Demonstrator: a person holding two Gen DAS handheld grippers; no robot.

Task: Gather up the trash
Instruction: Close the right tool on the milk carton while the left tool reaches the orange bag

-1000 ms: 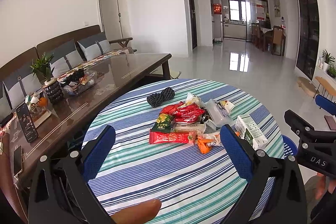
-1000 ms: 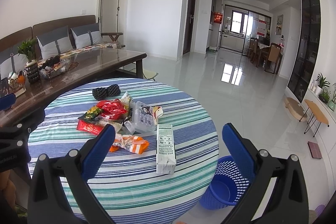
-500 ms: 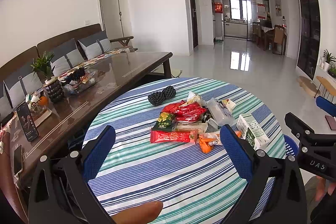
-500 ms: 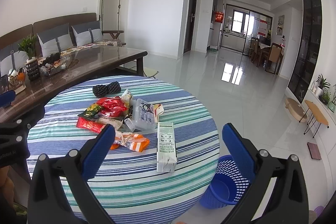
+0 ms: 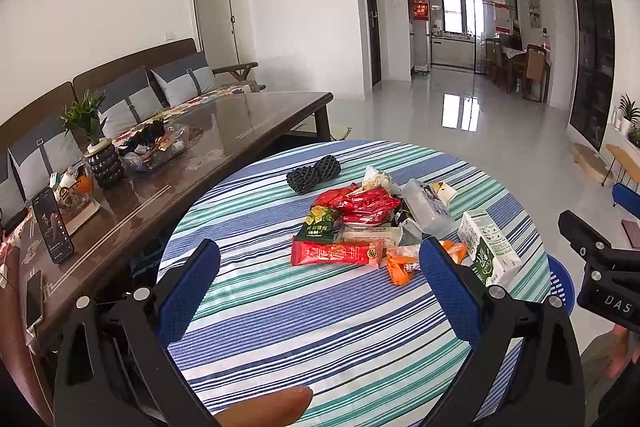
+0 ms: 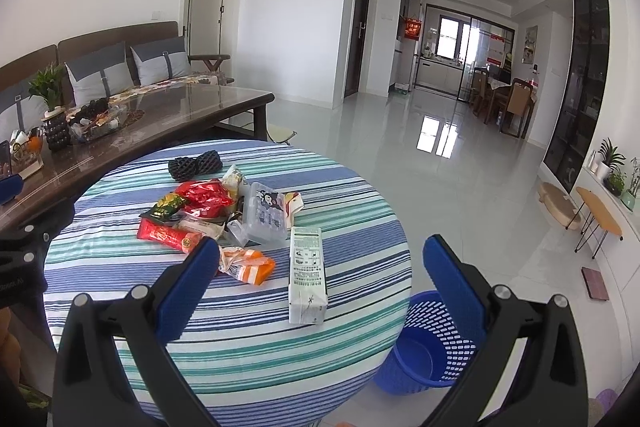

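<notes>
Trash pile sits mid-worktop, toward the far half of the striped cloth. Nearest piece to the right side: white-and-green carton (image 6: 307, 273), lying flat, long axis running roughly away from the right camera, near end close to the worktop (image 6: 240, 339) edge. Just left of it: orange wrapper (image 6: 249, 264). Behind that, the clear plastic box (image 6: 267, 215), red bags (image 6: 206, 197), long red wrapper (image 6: 170, 235) with its axis crosswise, green packet (image 6: 168, 206). A black mesh item (image 6: 195, 163) lies apart at the far edge.

Blue basket (image 6: 424, 347) stands on the floor, below and right of the worktop rim, close under the carton's near end.

Right hand-held gripper (image 6: 320, 287): jaws wide apart, nothing between them. The carton appears just ahead, inside the span of the fingers. Judgement: this side is nearer both the carton and the basket, and a grasp across the carton's short width suits its axis.

Left hand-held gripper (image 5: 320, 289): jaws also wide apart, empty. In its view the long red wrapper (image 5: 336, 254) lies ahead of centre, and the carton (image 5: 488, 247) sits off to the right, beyond the right finger.

Versus a second ago: in both views the pile sits slightly lower and nearer, so both grippers have eased a little forward. Jaw opening unchanged; no item has moved.
</notes>
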